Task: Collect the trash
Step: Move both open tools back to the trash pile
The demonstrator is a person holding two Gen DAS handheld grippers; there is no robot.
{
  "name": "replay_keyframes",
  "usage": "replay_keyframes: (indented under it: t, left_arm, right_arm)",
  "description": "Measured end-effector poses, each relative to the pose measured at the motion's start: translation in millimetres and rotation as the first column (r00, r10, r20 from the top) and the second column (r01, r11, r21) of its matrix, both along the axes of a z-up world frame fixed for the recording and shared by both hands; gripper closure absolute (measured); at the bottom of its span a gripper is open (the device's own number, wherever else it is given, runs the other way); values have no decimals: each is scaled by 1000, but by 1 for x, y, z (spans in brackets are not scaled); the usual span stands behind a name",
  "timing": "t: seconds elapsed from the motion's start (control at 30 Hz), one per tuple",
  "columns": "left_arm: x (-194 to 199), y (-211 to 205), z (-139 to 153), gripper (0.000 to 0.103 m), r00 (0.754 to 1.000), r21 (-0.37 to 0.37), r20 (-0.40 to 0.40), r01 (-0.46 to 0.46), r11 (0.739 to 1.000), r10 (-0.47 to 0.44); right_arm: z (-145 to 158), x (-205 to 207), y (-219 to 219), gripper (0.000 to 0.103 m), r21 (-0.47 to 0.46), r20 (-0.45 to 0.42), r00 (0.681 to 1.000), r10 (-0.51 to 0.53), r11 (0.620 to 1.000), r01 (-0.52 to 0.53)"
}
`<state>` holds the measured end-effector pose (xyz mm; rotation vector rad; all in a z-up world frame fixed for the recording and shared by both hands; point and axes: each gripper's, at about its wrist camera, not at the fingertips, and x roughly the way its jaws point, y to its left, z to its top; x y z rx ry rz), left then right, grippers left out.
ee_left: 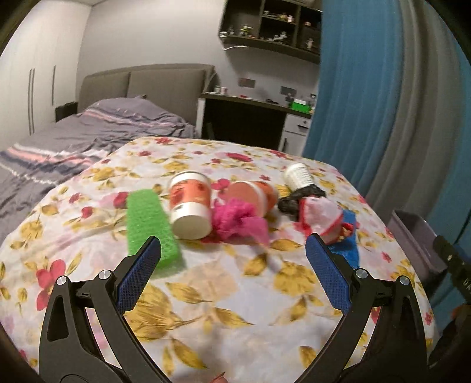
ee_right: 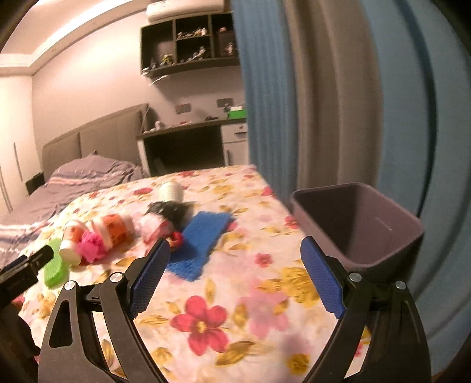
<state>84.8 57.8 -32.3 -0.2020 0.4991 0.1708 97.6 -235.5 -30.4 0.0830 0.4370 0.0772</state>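
Trash lies on a floral-covered table [ee_left: 206, 294]: a green sponge strip [ee_left: 147, 224], an orange-and-white cup [ee_left: 190, 206] on its side, a second orange cup [ee_left: 253, 196], a crumpled pink wad [ee_left: 238, 221], a black bag [ee_left: 297, 200], a white cup [ee_left: 297, 175], a pink-and-red wrapper [ee_left: 321, 216] and a blue sponge strip [ee_right: 200, 244]. My left gripper [ee_left: 234, 244] is open and empty, short of the pile. My right gripper [ee_right: 235, 247] is open and empty, above the table, next to a dark purple bin [ee_right: 356, 227].
The bin stands at the table's right edge, against blue and grey curtains [ee_right: 338, 103]. A bed [ee_left: 88, 132] lies behind left, a desk [ee_left: 256, 117] and wall shelves [ee_left: 270, 26] behind. The left gripper shows at the left edge of the right wrist view [ee_right: 26, 265].
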Motion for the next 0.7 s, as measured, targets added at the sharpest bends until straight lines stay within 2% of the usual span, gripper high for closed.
replay_keyframes:
  t: [0.3, 0.7]
  left_arm:
    - [-2, 33, -3, 6, 996, -5, -1, -90, 996, 90]
    - [8, 61, -7, 6, 988, 2, -8, -153, 988, 153]
  right_arm:
    - [-13, 34, 47, 16, -59, -40, 996, 75, 995, -77]
    - [-35, 94, 94, 16, -106, -127, 982, 137, 983, -151]
